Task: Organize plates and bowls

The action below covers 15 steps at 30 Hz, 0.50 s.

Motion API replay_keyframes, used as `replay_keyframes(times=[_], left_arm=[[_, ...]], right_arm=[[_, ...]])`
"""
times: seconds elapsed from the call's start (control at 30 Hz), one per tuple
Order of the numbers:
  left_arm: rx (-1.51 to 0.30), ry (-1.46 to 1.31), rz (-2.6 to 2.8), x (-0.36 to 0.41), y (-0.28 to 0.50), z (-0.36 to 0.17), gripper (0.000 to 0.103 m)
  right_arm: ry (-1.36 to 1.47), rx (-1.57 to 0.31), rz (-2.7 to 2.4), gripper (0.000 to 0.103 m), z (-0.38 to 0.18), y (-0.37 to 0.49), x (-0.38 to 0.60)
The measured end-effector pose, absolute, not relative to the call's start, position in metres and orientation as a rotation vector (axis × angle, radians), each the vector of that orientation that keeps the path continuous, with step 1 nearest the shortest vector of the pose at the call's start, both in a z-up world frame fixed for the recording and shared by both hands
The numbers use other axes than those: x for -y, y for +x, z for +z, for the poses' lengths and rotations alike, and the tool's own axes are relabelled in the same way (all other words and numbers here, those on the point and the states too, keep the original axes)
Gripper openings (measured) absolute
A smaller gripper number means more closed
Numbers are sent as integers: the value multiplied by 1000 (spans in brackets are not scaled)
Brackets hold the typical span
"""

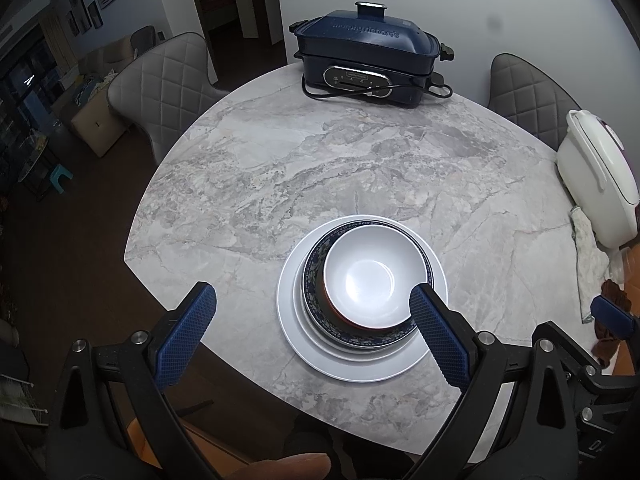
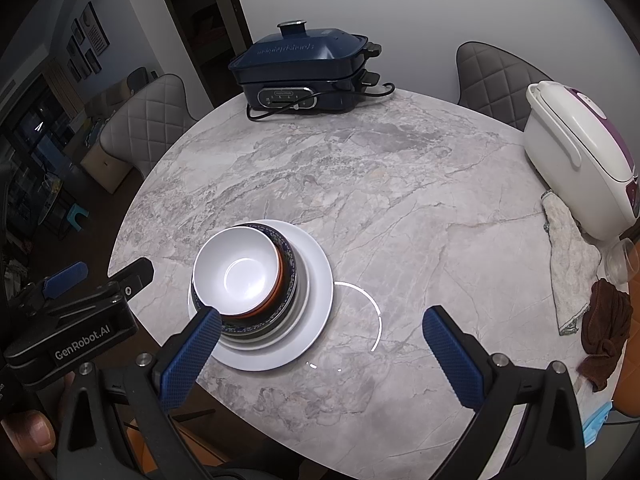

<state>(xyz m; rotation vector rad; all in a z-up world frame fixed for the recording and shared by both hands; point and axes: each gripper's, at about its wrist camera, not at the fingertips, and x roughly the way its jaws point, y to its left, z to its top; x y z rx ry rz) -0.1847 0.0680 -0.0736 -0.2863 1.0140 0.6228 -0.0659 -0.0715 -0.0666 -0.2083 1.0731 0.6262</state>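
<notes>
Jaws wide apart, apparently holding nothing.

You are looking at a round marble table (image 2: 400, 208) carrying a large white plate (image 2: 320, 280) under stacked dishes, a navy electric cooker (image 2: 304, 76) at the far edge, and a white appliance (image 2: 576, 152), a grey cloth (image 2: 568, 260) and a brown rag (image 2: 604, 328) sitting on the right.

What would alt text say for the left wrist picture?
A white bowl tops a stack of a blue-patterned dish and white plates on a marble table, between the open left tongs.
</notes>
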Motion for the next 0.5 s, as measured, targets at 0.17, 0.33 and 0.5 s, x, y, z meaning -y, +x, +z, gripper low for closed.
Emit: replay_keyframes(times=[0.17, 0.33, 0.5], left_arm=[[-1015, -292, 625, -74, -184, -74, 99], [-1003, -289, 622, -75, -184, -74, 99], [-991, -279, 616, -74, -182, -73, 99]], right_arm=[[-210, -1075, 628, 103, -68, -67, 71], [-210, -1078, 628, 103, -68, -68, 72], [-212, -1081, 628, 103, -70, -68, 70]])
